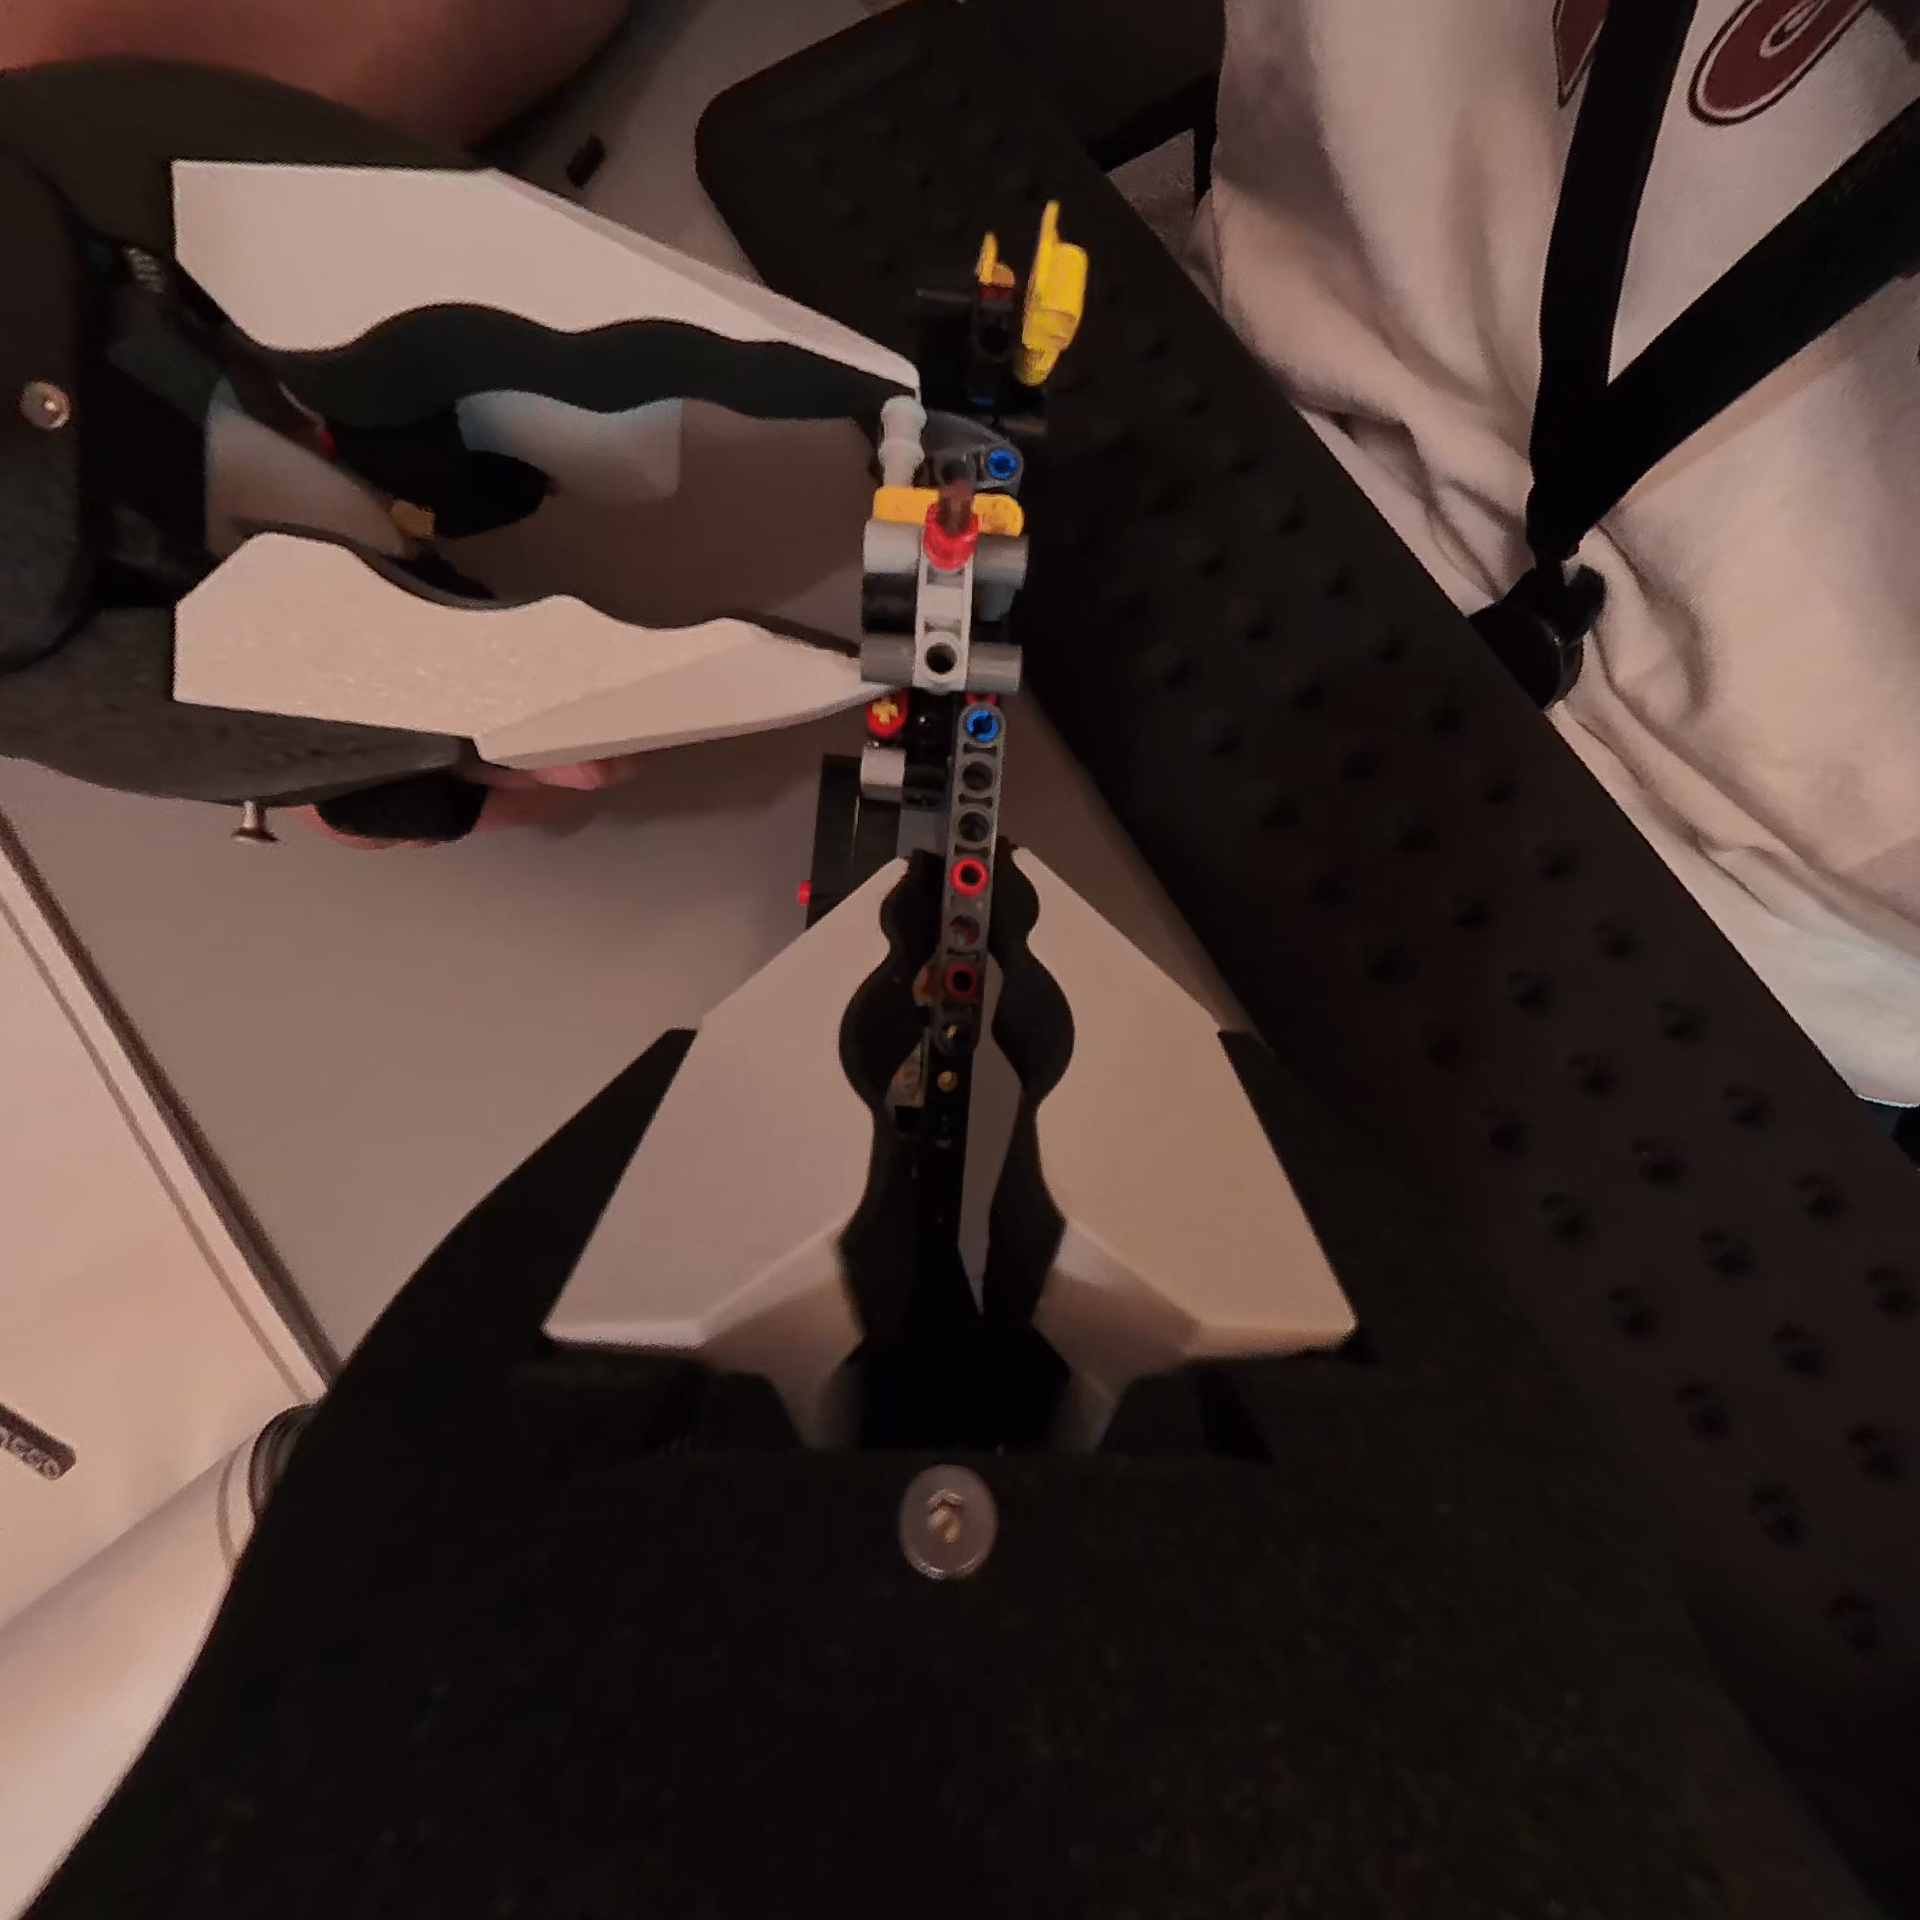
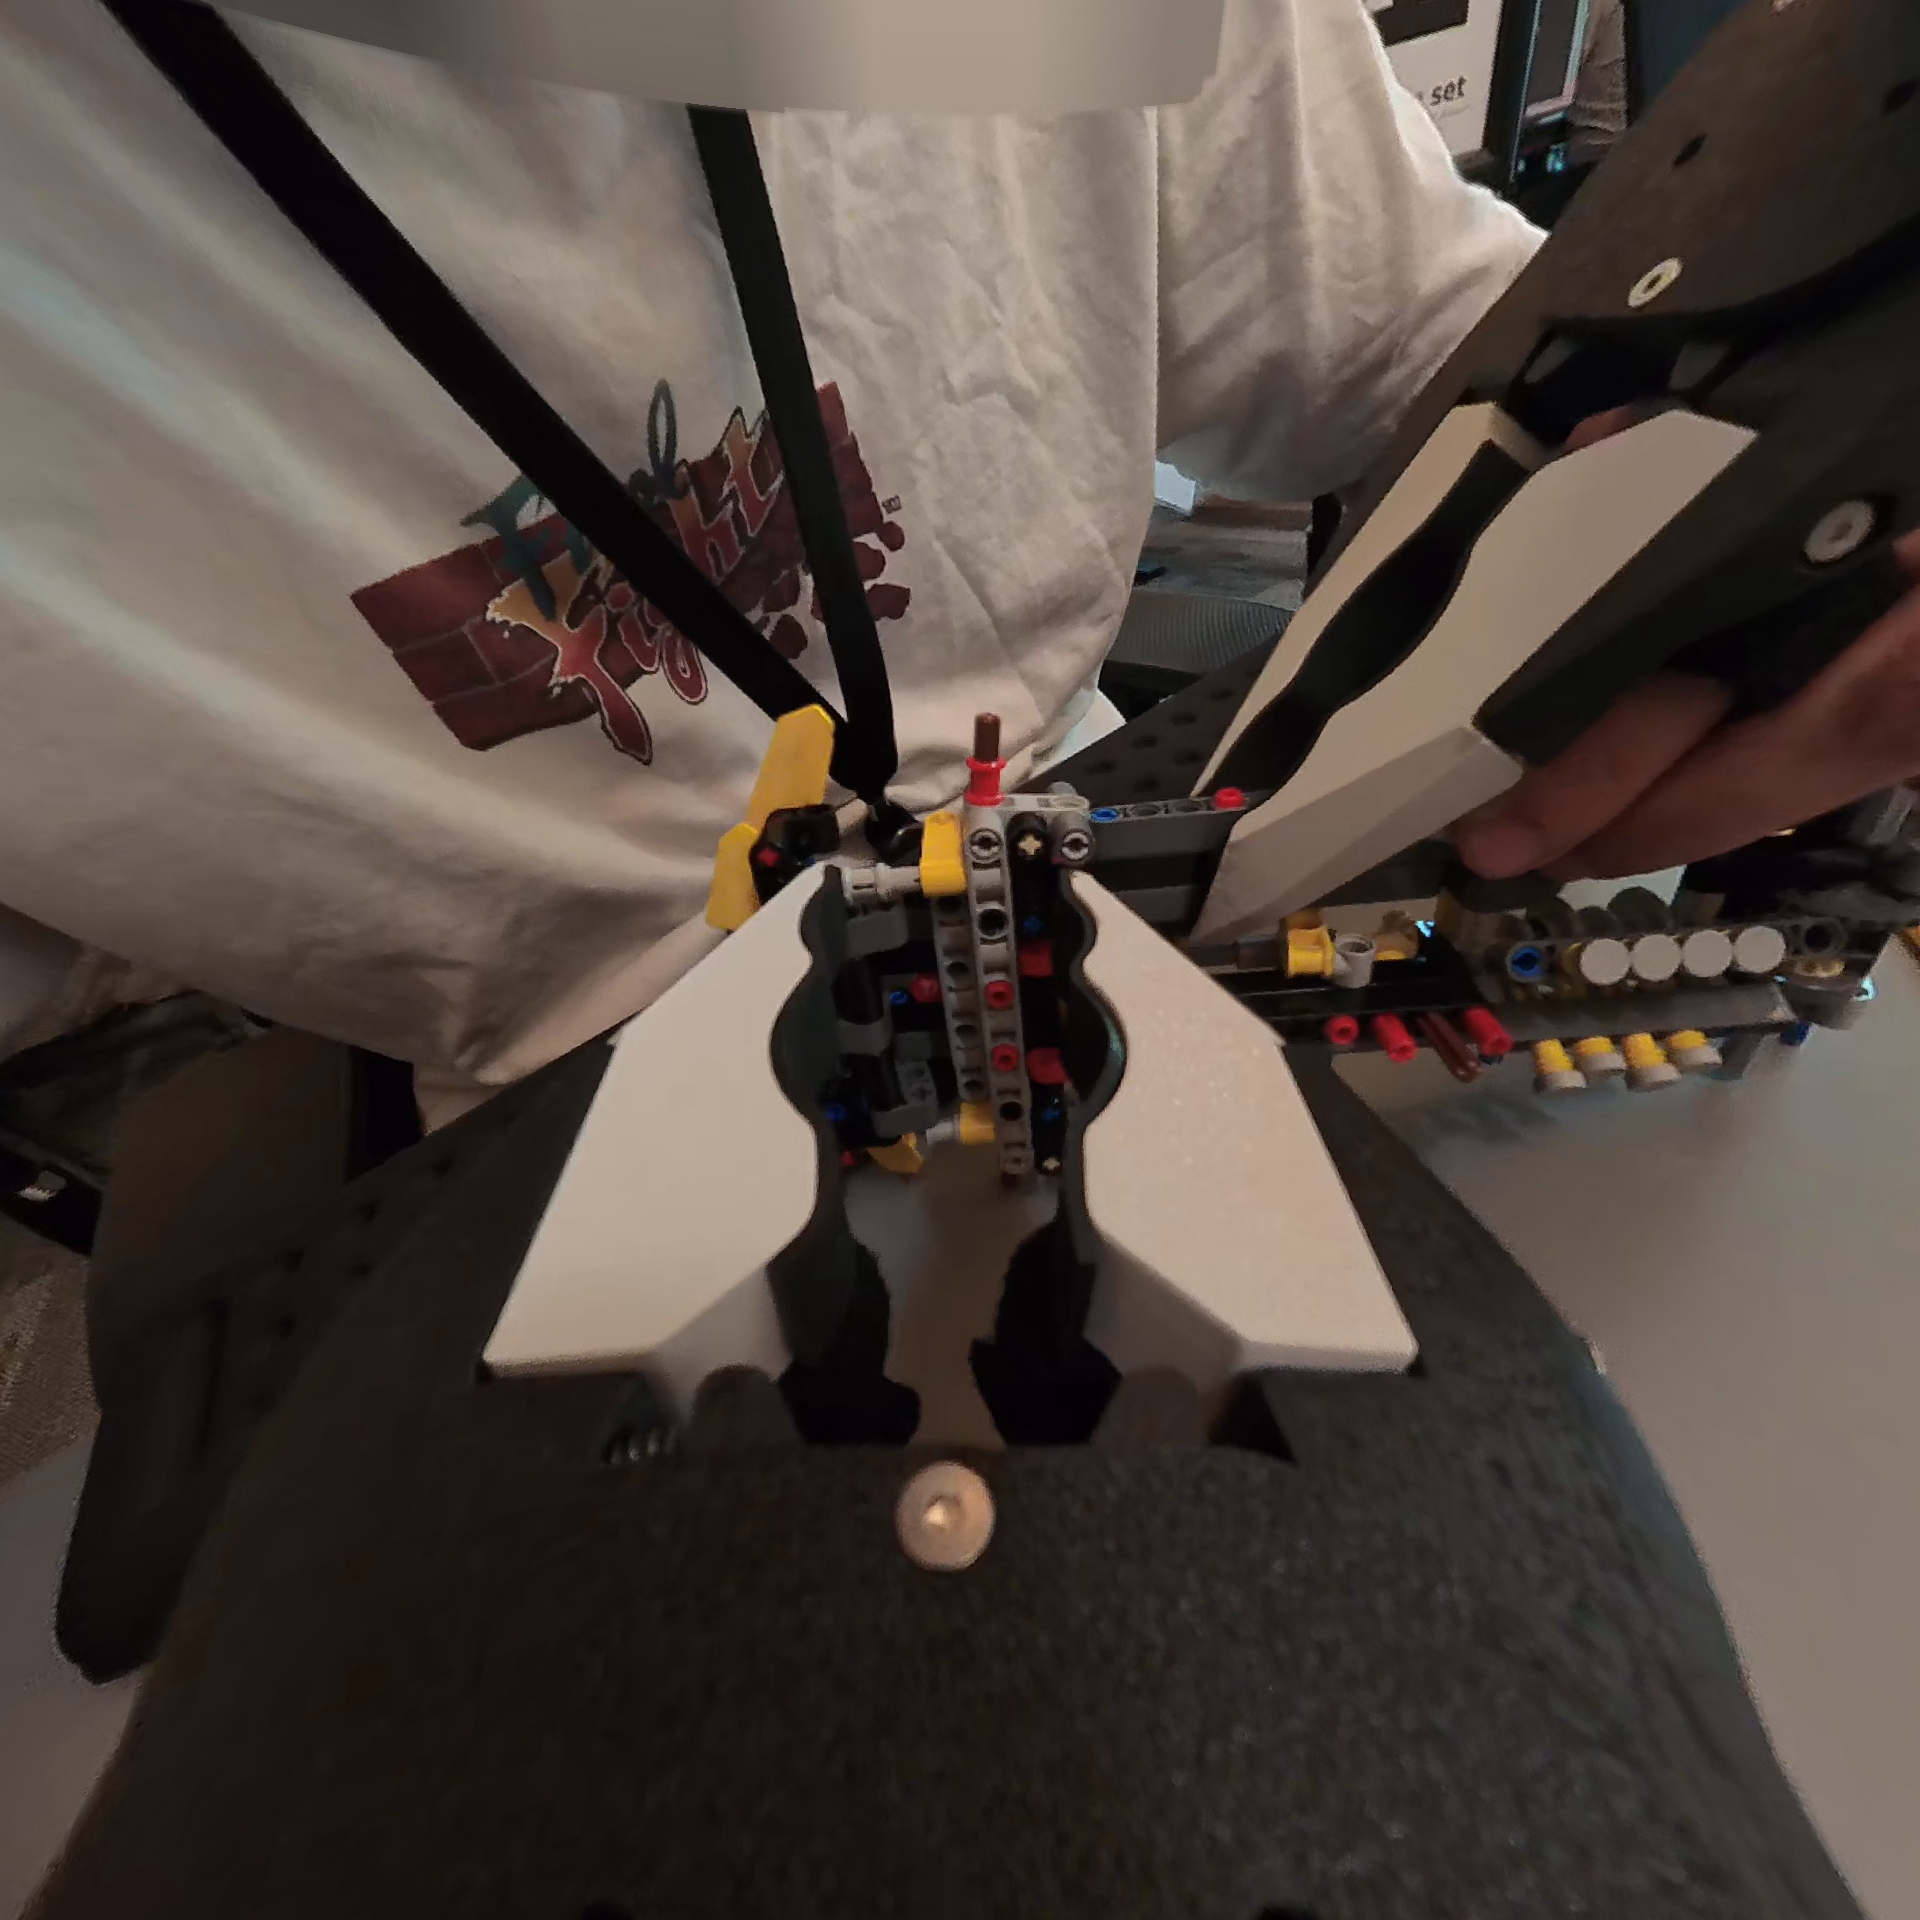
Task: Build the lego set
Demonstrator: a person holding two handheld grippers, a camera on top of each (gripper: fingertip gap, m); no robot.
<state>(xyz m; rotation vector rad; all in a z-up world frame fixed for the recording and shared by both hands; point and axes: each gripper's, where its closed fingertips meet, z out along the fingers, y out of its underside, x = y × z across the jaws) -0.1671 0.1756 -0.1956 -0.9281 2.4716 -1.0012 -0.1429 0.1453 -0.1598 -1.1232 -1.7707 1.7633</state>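
Two grippers are clamped on one lego assembly (image 1: 940, 623) held mid-air: left gripper (image 1: 961, 862) narrow on its grey beam, right gripper (image 2: 940, 883) pinching the block end w/ red-collared axle (image 2: 983, 769), which prob. needs seating next.

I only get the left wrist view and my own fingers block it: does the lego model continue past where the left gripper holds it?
Observer: Yes. In the right wrist view the lego model extends well beyond the left gripper.
Operator: What is on that section?
Observer: A row of four white round discs on a dark beam, with yellow-tipped pieces below.
Operator: Anything sticking out?
Observer: Red pins and a brown axle protrude from its lower edge.
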